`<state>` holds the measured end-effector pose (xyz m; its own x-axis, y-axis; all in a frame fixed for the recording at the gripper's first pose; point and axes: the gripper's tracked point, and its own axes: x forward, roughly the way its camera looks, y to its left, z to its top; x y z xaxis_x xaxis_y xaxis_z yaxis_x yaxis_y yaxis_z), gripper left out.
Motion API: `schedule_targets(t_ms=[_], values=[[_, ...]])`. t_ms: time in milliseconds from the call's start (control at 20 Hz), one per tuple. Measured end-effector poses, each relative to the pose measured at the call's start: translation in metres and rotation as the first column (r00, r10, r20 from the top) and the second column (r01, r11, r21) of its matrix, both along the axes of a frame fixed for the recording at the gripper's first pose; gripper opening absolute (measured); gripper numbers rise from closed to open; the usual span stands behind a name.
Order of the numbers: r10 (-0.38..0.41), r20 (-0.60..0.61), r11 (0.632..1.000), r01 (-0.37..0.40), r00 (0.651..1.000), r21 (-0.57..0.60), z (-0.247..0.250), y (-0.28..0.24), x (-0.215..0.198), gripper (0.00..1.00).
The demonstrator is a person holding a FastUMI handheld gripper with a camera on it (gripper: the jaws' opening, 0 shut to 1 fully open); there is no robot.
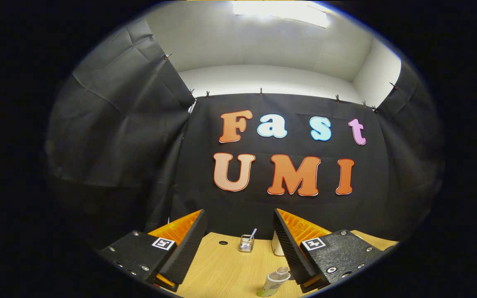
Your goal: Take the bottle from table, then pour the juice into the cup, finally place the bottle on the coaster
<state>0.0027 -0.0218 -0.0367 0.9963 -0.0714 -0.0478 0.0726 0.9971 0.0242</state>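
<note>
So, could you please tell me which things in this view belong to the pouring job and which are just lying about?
For the job:
- bottle, lying on the table by one finger
- gripper, open, holding nothing

Lying about:
- small glass holder with a utensil in it, beyond the fingers
- white object, half hidden behind a finger; could be the cup, cannot tell

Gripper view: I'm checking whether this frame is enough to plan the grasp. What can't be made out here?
- Bottle: the frame's lower edge cuts off its base, and the gripper, fingers open and empty, has one finger at its side.
- White object beyond that finger: mostly hidden behind it; cup or not, cannot tell.
- Small clear holder on the table: too small to identify its contents.
</note>
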Motion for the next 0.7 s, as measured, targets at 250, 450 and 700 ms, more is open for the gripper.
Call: schedule_targets(t_ms=[250, 450, 700], values=[[-0.103, -0.087, 0.995, 0.103, 0.991, -0.006, -0.058, -0.033, 0.001, 0.96], [-0.175, -0.171, 0.984, 0.177, 0.969, -0.007, -0.118, -0.059, -0.004, 0.96], [-0.233, -0.245, 0.972, 0.235, 0.941, -0.019, -0.182, -0.079, -0.016, 0.93]])
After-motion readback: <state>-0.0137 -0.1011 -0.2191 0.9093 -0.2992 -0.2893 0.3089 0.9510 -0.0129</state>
